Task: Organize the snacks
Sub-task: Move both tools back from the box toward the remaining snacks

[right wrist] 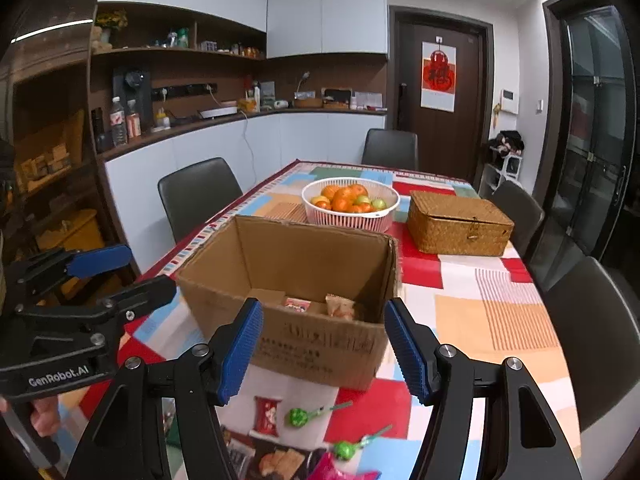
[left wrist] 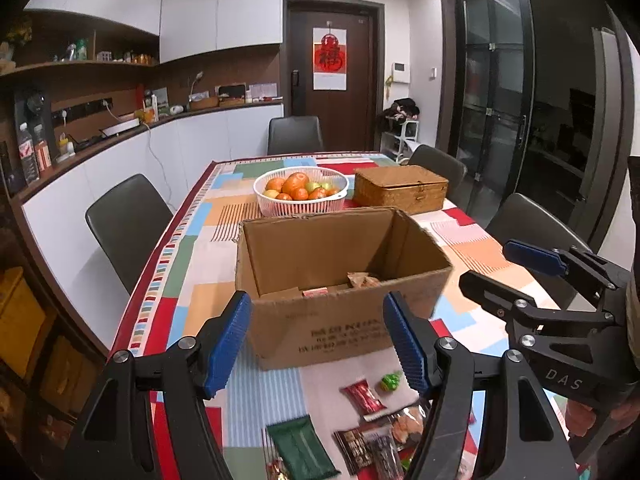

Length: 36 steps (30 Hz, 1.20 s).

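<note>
Right wrist: fruit basket [right wrist: 350, 204] behind cardboard box [right wrist: 296, 304].

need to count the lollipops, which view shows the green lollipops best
The right wrist view: two green lollipops lie in full on the tablecloth, sticks visible, in front of the cardboard box. The left wrist view shows only one green lollipop head, partly hidden behind a gripper finger.
</note>
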{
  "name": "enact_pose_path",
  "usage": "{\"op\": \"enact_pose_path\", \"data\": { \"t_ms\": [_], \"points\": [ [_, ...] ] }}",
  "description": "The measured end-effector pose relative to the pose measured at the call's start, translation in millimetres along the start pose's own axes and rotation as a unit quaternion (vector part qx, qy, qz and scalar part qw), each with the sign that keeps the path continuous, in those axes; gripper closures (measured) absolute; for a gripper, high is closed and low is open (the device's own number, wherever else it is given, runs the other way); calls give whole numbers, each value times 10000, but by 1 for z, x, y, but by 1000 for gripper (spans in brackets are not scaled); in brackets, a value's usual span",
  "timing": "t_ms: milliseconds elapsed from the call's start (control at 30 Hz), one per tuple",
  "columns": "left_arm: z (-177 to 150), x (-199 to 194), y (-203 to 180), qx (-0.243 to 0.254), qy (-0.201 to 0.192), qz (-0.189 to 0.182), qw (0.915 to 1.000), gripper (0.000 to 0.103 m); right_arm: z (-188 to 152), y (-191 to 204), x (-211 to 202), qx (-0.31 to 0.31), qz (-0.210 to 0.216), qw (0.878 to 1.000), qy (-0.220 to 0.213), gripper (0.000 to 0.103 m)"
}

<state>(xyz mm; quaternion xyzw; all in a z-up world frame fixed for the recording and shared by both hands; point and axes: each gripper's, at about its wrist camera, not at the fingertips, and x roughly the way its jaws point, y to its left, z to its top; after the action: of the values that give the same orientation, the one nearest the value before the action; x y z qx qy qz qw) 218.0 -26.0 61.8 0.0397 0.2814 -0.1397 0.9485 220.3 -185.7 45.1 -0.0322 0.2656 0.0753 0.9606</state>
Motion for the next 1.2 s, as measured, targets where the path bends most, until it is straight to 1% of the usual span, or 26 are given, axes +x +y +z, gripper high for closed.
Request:
{"op": "enact_pose_path", "data": {
  "t_ms": [233,367,533,667,900,1200],
  "points": [
    [-21,-23,-17,139,11,-62,9999,32,-25,5,-30,-48,141,9999,-23,39],
    [-35,-28,-24,141,170,-179,9996,31,-37,5,-42,-106,92,9999,-17,39],
    [-54,-32,-29,212,385,-235,9988,30,-52,5,-50,-109,46,9999,69,39],
    [-72,-32,-33,308,596,-299,9973,30,-67,6,-50,-119,86,9994,315,39],
    [-104,-15,-37,332,1114,-407,9924,30,-101,10,-47,-94,203,9961,855,39],
    [-135,5,-40,235,1711,-626,9830,30,-144,6,-28,185,365,9844,1710,39]
  ]
}}
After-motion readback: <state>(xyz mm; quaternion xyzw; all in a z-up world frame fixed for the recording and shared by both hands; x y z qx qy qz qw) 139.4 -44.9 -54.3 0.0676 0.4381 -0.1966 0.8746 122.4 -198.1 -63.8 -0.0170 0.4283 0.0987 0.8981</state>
